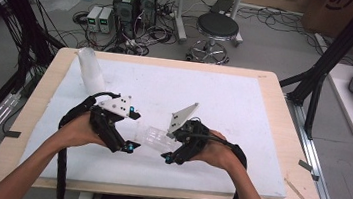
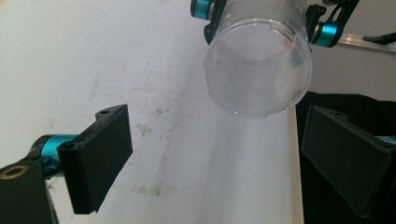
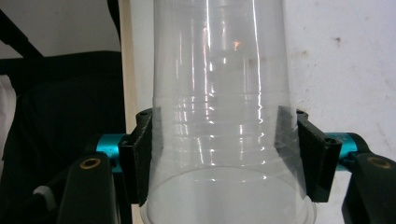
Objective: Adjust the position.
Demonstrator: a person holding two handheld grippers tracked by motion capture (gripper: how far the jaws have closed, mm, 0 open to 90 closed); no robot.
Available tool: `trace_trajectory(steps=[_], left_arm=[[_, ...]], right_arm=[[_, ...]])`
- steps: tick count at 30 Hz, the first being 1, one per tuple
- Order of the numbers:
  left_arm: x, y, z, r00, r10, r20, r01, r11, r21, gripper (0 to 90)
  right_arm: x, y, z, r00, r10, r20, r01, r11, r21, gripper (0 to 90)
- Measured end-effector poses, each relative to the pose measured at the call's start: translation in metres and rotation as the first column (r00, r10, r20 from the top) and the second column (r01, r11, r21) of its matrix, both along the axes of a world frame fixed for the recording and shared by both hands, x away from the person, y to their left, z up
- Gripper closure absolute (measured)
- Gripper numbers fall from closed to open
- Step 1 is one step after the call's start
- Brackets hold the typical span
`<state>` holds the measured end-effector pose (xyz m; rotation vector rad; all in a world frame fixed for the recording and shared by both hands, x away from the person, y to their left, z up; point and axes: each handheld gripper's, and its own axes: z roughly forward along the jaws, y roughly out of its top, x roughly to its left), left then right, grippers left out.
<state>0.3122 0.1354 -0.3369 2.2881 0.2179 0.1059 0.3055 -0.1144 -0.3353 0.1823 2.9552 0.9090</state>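
A clear plastic cup (image 1: 154,138) hangs on its side above the white board, between the two hands. My right gripper (image 1: 173,145) is shut on it near its rim; in the right gripper view both pads (image 3: 145,140) press on the cup wall (image 3: 219,70). My left gripper (image 1: 133,130) stands open just left of the cup's base, apart from it. The left gripper view has the round base of the cup (image 2: 259,74) ahead and above the wide-apart jaws of my left gripper (image 2: 219,140), with nothing between them, and the right gripper (image 2: 266,18) clamped around the cup behind.
A second clear cup (image 1: 90,69) stands at the back left of the white board (image 1: 260,139), which covers the wooden table (image 1: 284,112). A round stool (image 1: 217,27) and computer boxes (image 1: 134,6) are on the floor beyond the far edge.
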Motion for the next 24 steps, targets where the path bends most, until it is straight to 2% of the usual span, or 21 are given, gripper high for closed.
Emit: trace_trajectory(steps=[4,8,11,17,24], left_arm=[[0.0,-0.007,-0.002,0.9996,-0.017,-0.022,0.019,0.9969,0.076,10.9],[-0.001,-0.015,-0.004,0.999,-0.026,-0.035,0.03,0.9919,0.123,11.2],[-0.001,-0.02,-0.006,0.9986,-0.042,-0.033,0.046,0.9904,0.13,12.7],[-0.003,-0.03,-0.008,0.9973,-0.065,-0.032,0.069,0.9861,0.151,15.1],[-0.004,-0.038,-0.008,0.9911,-0.123,-0.051,0.129,0.9796,0.154,18.9]], right_arm=[[0.001,0.005,0.0,0.9999,0.005,-0.011,-0.005,0.998,-0.065,33.1],[0.0,0.011,0.0,0.9998,0.015,-0.012,-0.016,0.995,-0.099,33.2],[0.0,0.014,0.001,0.9998,0.019,-0.005,-0.02,0.993,-0.115,33.2],[0.001,0.016,0.001,0.9994,0.022,-0.025,-0.025,0.992,-0.127,33.1],[0.0,0.018,-0.001,0.9989,0.035,-0.03,-0.039,0.989,-0.139,33.1]])
